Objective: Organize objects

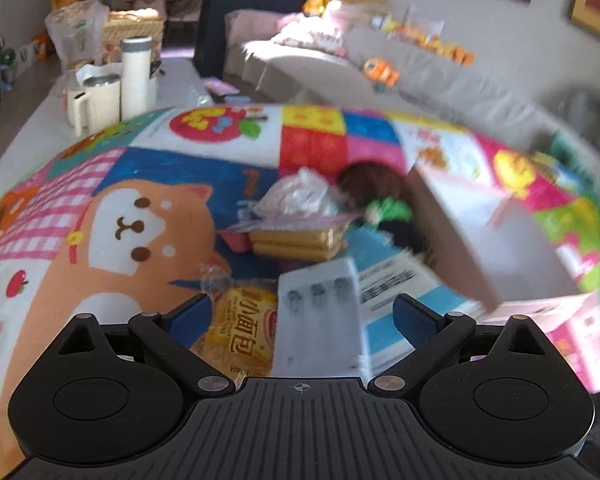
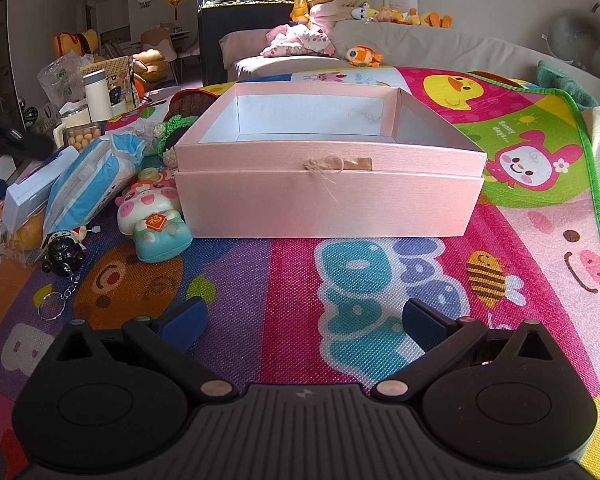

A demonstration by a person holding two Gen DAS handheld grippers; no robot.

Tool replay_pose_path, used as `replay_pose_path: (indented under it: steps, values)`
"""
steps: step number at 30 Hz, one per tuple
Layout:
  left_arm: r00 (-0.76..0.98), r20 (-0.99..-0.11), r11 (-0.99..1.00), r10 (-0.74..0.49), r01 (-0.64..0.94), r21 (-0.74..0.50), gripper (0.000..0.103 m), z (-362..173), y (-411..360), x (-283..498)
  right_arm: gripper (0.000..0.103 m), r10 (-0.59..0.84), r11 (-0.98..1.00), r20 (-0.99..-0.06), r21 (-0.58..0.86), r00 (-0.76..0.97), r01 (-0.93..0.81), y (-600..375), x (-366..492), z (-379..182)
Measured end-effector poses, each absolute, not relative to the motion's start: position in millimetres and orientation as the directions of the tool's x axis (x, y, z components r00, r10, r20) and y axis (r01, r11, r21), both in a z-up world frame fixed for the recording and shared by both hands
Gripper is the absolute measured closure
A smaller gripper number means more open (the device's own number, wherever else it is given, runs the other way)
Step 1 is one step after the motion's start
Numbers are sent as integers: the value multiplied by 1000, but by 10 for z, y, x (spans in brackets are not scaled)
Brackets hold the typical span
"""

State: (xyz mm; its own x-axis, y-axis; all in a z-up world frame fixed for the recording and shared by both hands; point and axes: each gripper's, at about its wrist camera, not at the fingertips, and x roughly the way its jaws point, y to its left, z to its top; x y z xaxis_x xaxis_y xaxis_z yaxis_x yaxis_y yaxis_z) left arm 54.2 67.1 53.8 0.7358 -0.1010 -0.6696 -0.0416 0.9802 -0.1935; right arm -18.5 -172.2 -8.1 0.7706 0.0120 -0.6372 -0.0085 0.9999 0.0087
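Left tongs (image 1: 302, 320) spread wide, nothing gripped, blue pads clear on either side. Right between them down below: a yellow bread packet (image 1: 242, 330) with a crinkly clear twist at its top, and just beside it a white rectangular case (image 1: 320, 320), tilted, leaning over a blue-and-white wipes pack (image 1: 400, 300). The view here is smeared, so detail is thin. Beyond those, a stack of tan wafer packs (image 1: 300, 242) with a crumpled clear bag (image 1: 300, 196) on top, and next to that a knitted doll in brown and green (image 1: 380, 200) tucked against the wall of the pink box (image 1: 452, 236). All of it lies on a bright cartoon play mat (image 1: 132, 220).

Over to the right tongs (image 2: 302, 322): also fully apart, holding nothing, hovering above bare mat. Straight ahead, the pink box sits open, its inside showing nothing, a bit of twine at the front edge. The clutter is piled to the left of the box: a pig-shaped toy on a teal base (image 2: 152, 220) touching the box's front corner, a black figure keychain (image 2: 64, 254) with its ring trailing toward the camera, the wipes pack and white case leaning together behind them.

Further back on a surface, a white flask (image 2: 96, 94) and a mug (image 2: 74, 120); a sofa (image 2: 440, 44) with plush toys along the far side.
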Motion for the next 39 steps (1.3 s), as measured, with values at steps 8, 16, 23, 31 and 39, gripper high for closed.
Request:
replay_pose_path:
  steps: [8, 16, 23, 31, 39]
  values:
    - [754, -651, 966, -92, -91, -242, 22, 477, 726, 652, 0, 12, 1000, -637, 8, 771, -8, -1724, -180, -82]
    - [787, -594, 964, -165, -1, -268, 77, 606, 707, 436, 0, 12, 1000, -637, 9, 770, -8, -1722, -187, -80]
    - [774, -581, 966, -253, 165, -200, 94, 681, 532, -358, 0, 12, 1000, -638, 9, 770, -9, -1719, -193, -81]
    - [686, -707, 985, -173, 128, -117, 92, 273, 579, -650, 0, 12, 1000, -637, 9, 770, -8, -1719, -192, -86]
    - [678, -717, 982, -160, 183, -46, 36, 175, 281, -624, 0, 12, 1000, -637, 10, 770, -8, -1728, -205, -82]
